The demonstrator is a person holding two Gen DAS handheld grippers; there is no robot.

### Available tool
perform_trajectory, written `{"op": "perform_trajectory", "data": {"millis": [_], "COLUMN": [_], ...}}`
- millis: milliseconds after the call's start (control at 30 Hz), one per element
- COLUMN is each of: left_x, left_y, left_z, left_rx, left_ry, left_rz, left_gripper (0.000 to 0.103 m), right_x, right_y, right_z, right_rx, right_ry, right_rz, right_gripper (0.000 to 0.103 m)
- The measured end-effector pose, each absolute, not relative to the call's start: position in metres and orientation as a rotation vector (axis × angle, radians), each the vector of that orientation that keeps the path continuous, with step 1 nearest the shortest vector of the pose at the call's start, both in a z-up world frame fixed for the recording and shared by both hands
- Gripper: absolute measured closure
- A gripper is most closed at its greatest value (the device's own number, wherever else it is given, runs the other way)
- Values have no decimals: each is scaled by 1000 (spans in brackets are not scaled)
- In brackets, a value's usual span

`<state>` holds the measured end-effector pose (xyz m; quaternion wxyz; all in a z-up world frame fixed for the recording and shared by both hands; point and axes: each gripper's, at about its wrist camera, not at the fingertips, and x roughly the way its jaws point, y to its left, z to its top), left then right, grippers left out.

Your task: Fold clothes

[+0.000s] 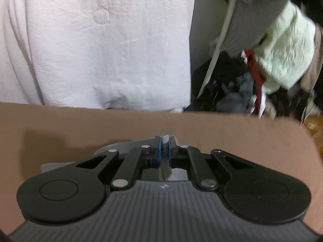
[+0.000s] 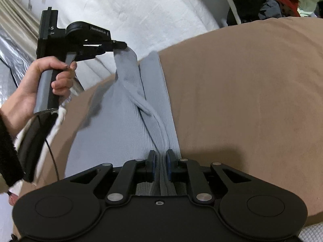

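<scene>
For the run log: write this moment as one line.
task: fold clothes | left gripper: shut on grey garment | right gripper: shut on its near edge | garment: partly lifted over brown surface

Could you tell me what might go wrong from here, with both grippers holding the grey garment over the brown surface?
1. The right gripper has only a thin bunch of the grey garment between its jaws, so the cloth may slip free.
2. A twisted ridge runs up the garment toward the left gripper; folding now could trap that crease.
3. The garment lies near the edge of the brown surface and could slide off.
</scene>
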<state>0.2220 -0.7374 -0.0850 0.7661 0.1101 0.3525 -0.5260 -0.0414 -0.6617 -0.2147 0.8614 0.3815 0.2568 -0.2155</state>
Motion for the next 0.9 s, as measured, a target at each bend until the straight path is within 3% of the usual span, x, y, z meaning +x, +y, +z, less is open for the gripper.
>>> {"op": "perform_trajectory", "data": {"millis": [100, 167, 200, 233, 267, 367, 600, 900], "left_x": [218, 214, 212, 210, 209, 205, 245, 336], "left_y": [-746, -751, -755, -758, -760, -743, -667, -573], "left_z": [-73, -67, -65, -64, -63, -61, -79, -139], "left_rx": [161, 132, 146, 169, 193, 221, 353, 53], "left_ry": [725, 699, 691, 696, 703, 667, 655, 975], "left_rz": [-1142, -1131, -1093, -1058, -1025, -1050, -957, -883], "left_gripper": [96, 90, 80, 48, 36, 36, 36, 36], "right_x": [-38, -37, -37, -37, -38, -37, -49, -58], "right_y": [-659, -658, -657, -657, -656, -654, -662, -672], "right_z": [-218, -219, -220, -220, -220, -218, -215, -222], "right_rx": [752, 732, 730, 729, 727, 689, 739, 872], "right_ry": [557, 565, 569, 573, 577, 605, 604, 572], "right_rz": [-458, -459, -464, -469, -474, -517, -567, -536], "right_gripper": [87, 87, 87, 87, 88, 92, 89, 82]}}
